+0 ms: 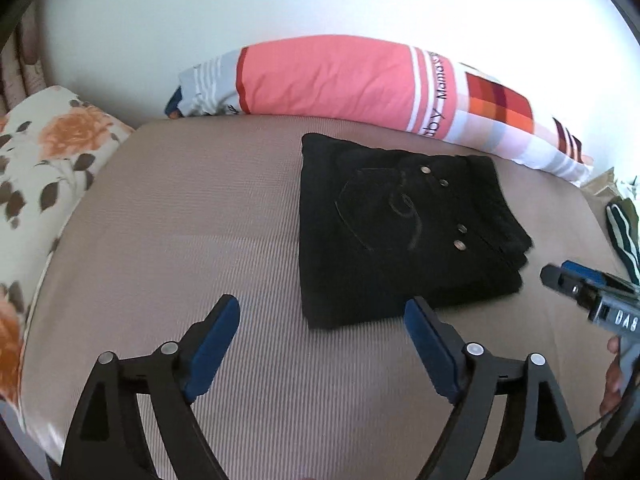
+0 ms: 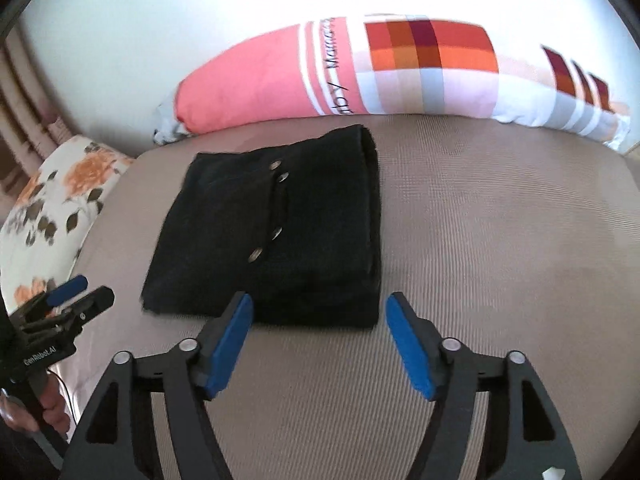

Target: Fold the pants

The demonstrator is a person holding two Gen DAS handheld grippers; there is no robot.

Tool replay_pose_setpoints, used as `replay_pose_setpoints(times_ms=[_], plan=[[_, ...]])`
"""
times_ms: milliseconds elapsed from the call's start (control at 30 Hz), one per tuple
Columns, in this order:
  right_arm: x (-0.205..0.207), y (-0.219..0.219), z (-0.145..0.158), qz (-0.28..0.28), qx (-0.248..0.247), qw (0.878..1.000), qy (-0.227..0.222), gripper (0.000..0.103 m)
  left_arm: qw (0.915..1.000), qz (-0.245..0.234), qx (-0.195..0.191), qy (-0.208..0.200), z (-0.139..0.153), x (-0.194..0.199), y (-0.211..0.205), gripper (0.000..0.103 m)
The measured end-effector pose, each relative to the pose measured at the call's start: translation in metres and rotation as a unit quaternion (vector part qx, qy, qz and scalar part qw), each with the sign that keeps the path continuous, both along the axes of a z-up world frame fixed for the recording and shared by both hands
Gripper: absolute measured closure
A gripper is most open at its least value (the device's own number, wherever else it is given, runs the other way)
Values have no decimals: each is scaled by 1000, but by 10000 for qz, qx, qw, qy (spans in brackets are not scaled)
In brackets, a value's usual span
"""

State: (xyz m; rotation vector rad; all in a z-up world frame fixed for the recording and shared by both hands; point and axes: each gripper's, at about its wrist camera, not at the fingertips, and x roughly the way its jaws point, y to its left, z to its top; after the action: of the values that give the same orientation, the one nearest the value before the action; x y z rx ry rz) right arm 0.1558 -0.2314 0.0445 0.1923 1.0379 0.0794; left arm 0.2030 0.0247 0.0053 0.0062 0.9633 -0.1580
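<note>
The pillow's [image 1: 328, 76] lettering is blurred and only partly legible. In the left view the right tool [image 1: 560, 276] is cut off at the right edge. A striped cloth [image 1: 622, 232] there is also cropped. The pants' [image 2: 280, 232] folded layers hide their legs.

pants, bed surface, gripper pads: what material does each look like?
Pants: thick black woven cloth, likely denim; matte, with metal rivets and stitched pocket seams.
Bed surface: beige textile with fine ribbed weave, probably a fitted cover.
Gripper pads: blue, matte, looks like rubber or foam on black plastic fingers; exact type unclear.
</note>
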Motion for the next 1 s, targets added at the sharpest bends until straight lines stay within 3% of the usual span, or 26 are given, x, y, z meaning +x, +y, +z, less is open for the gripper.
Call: replay_pose_setpoints(times_ms=[200,500,1000], plan=[[-52,31,13,65,-330,9990,-286,13,9994,38,203,-266,14,-46,-2,13],[-93,59,20,-16,-928,9943,-515,5,9971,162,555,-490,13,-86,-4,13],[-106,68,7,-55,-800,9951,-570,2,9974,165,647,-280,-16,-95,-3,13]])
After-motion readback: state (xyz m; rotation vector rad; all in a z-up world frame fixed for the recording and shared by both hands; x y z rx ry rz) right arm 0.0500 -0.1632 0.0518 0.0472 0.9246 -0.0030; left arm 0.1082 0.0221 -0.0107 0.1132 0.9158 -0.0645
